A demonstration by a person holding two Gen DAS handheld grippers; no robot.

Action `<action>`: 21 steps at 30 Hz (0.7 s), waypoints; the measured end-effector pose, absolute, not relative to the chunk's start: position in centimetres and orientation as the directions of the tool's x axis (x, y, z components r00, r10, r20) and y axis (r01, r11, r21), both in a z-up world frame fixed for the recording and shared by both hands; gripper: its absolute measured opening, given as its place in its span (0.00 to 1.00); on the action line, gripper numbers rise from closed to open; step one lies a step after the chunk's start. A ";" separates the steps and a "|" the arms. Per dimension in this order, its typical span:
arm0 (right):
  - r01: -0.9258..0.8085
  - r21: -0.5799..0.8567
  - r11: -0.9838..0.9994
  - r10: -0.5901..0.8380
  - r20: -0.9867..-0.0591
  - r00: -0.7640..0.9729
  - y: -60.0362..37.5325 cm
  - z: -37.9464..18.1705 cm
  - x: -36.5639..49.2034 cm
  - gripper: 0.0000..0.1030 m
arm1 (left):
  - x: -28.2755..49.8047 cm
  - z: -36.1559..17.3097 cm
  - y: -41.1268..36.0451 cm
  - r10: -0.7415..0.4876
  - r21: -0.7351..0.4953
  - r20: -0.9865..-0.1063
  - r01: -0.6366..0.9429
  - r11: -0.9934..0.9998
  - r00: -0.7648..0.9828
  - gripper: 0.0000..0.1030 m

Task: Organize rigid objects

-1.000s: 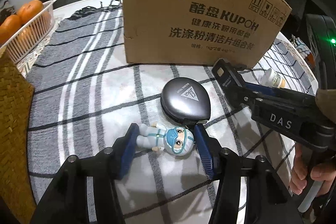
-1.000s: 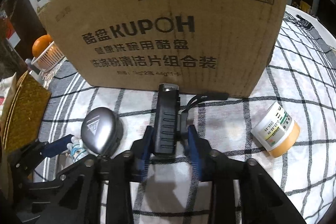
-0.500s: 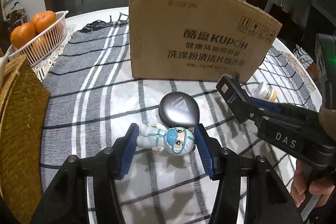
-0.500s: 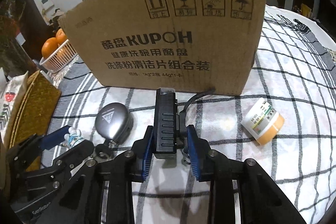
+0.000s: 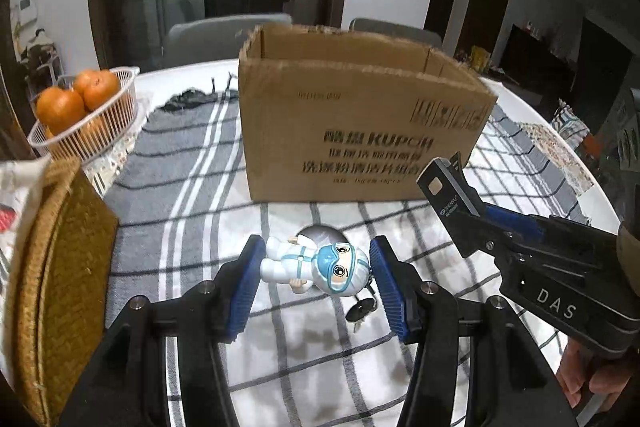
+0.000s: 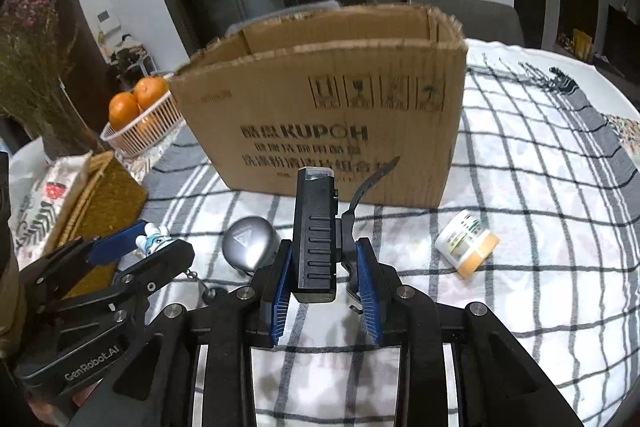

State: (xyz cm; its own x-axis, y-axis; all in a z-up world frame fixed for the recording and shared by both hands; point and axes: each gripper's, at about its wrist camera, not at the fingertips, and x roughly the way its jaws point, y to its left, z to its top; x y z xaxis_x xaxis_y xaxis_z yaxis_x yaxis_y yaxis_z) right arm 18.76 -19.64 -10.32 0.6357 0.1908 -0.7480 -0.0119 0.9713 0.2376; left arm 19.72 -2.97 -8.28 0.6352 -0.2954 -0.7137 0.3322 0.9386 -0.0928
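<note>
both grippers lifted off the table since a second ago | left gripper clamps figurine, right gripper clamps bike light | cardboard box (open top now visible) straight ahead, drop-off likely next

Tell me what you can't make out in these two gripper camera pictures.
- Inside of the cardboard box: both views, its near wall hides the floor.
- Grey oval case: left wrist view, mostly behind the figurine.
- Small print on the jar: right wrist view, too small.
- Box lettering: left wrist view, blurred.
- Woven basket: cut off by the left edge.
</note>
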 end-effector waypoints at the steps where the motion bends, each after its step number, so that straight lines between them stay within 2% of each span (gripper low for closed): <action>1: -0.013 0.238 0.971 0.191 -0.742 0.643 -19.7 -10.0 18.6 0.31 | 19.6 -7.9 -3.0 -0.296 -0.090 -0.707 0.335 0.938 0.642 0.52; 16: -0.025 0.236 0.971 0.177 -0.648 0.741 -20.8 -4.3 16.7 0.31 | 18.7 -1.6 -3.8 -0.311 -0.021 -0.589 0.370 0.929 0.746 0.52; 19: -0.023 0.230 0.973 0.166 -0.628 0.760 -20.9 -3.3 16.6 0.31 | 18.9 -0.5 -4.0 -0.317 -0.014 -0.571 0.377 0.926 0.757 0.45; 20: -0.021 0.228 0.973 0.162 -0.621 0.767 -21.0 -2.9 16.6 0.31 | 19.0 0.0 -4.1 -0.323 -0.016 -0.562 0.380 0.925 0.762 0.33; 21: -0.022 0.227 0.974 0.161 -0.615 0.772 -21.1 -2.5 16.6 0.31 | 19.2 0.3 -4.1 -0.327 -0.020 -0.561 0.382 0.924 0.761 0.27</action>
